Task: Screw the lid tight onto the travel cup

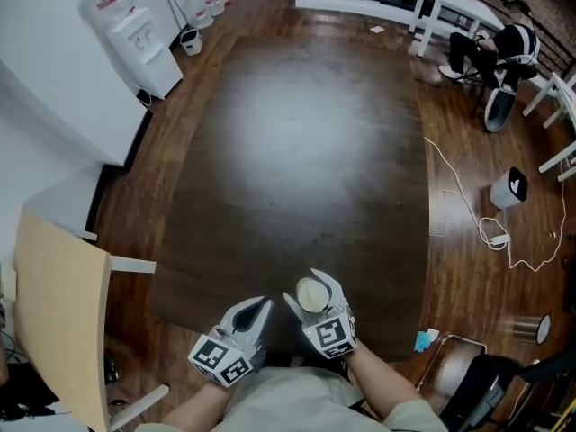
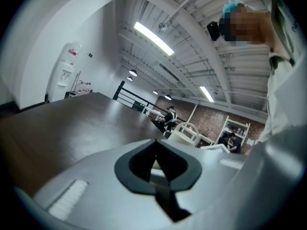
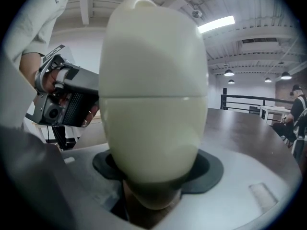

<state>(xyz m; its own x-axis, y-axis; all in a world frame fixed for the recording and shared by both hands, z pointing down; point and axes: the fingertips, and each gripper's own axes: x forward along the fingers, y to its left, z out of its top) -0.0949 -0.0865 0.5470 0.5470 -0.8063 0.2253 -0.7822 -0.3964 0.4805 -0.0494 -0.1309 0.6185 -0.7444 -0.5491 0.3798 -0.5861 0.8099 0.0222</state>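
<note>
Gripping the Cup Low, With the Twisting Gripper Empty

Holding the travel cup (image 3: 153, 99) is the job of the right gripper (image 1: 313, 297), whose jaws stand wide and press on the lower part of the cream body. The cup stands upright over the near edge of the dark counter (image 1: 306, 151), close to the person. Whether its base rests on the counter or hangs just above it cannot be told. The domed lid (image 3: 149, 42) already sits on top, with an even seam showing round the middle; how tight it is cannot be judged from here.

The left gripper (image 1: 262, 306) is just beside the cup, apart from it, with its jaws pressed together on nothing.

Several things could go wrong. The left jaws must spread before they can take the lid; brought in as they are, the closed tips would likely knock the cup or push it askew in the right grip. The body looks smooth and rounded, and it is pinched low down, so a firm twist at the top may turn the whole cup in the pads instead of tightening the thread. A lid forced while slightly tilted could bind crooked. Because the cup is so near the counter's edge, a slip would probably drop it to the floor
</note>
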